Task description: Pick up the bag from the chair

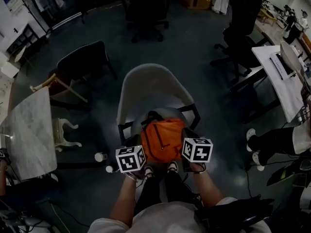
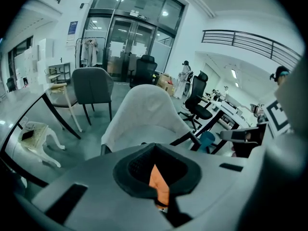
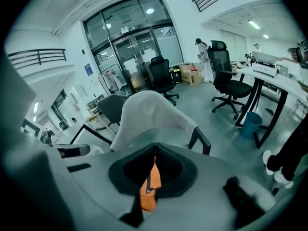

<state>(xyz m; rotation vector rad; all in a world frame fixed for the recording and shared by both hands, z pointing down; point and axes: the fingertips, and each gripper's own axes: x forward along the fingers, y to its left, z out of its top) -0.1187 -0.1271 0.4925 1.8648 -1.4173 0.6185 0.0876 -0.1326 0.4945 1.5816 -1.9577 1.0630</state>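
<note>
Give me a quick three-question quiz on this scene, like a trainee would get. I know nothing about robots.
1. True or false: the left claw and the right claw are both shut on the orange fabric bag.
2. In the head view, what stands just beyond the bag? A) a pale curved-back chair B) a red sofa C) a wooden ladder
3. On which side of the head view is the marble-topped table?

Key: 1 true; 2 A; 3 left.
</note>
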